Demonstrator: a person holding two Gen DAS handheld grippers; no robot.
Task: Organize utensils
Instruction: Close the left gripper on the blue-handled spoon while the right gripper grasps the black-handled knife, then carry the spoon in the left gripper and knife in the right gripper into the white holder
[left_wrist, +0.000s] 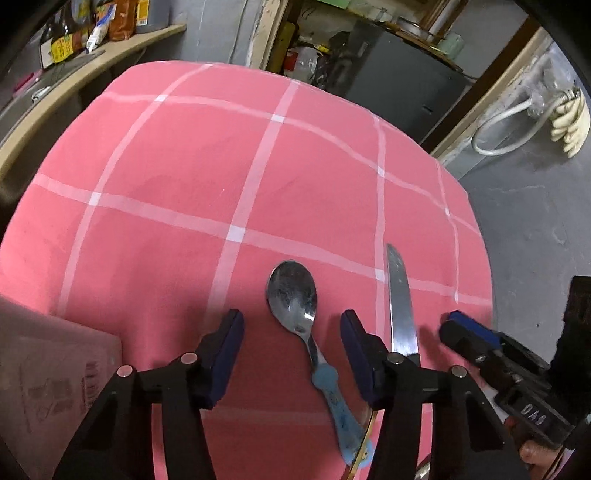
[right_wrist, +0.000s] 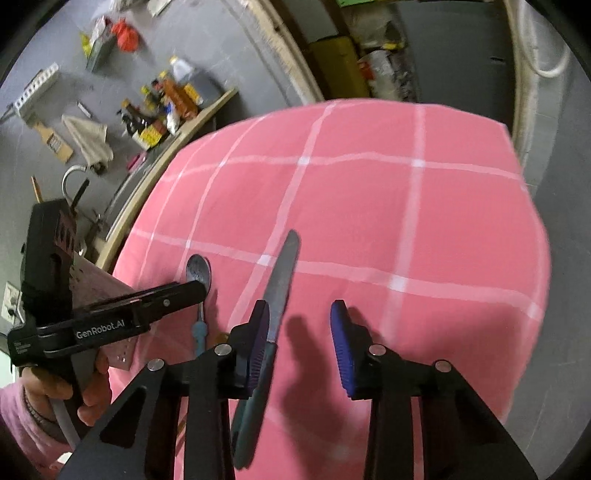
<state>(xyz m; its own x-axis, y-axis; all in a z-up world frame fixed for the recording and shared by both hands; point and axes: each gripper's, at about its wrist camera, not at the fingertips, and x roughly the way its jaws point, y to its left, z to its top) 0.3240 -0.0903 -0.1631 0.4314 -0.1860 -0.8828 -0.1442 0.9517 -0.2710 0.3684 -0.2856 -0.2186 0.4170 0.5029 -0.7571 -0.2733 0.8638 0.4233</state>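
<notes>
Left tool (left_wrist: 291, 332) sits wide apart, released, straddling the spoon (left_wrist: 293, 295) without touching it. Spoon lies flat on the counter (left_wrist: 184, 184), which is covered in pink cloth with white grid lines; bowl points away from the camera, blue handle toward the near edge. Knife (left_wrist: 400, 299) lies just beside the spoon on the right side, blade pointing away, roughly parallel to it, handle hidden behind the left tool's right finger in this view.

Right tool (right_wrist: 300, 332) also released, fingers spread. Knife (right_wrist: 280, 284) in right wrist view lies along the inner face of that tool's left finger; teal handle runs back under it, can't tell if touching. Nothing gripped. Spoon (right_wrist: 198, 275) seen further left, partly covered by the left tool (right_wrist: 184, 291).

Right tool (left_wrist: 465, 328) shows at the right edge of the left view, near the knife. Shelf (right_wrist: 177, 122) with bottles behind the counter.
</notes>
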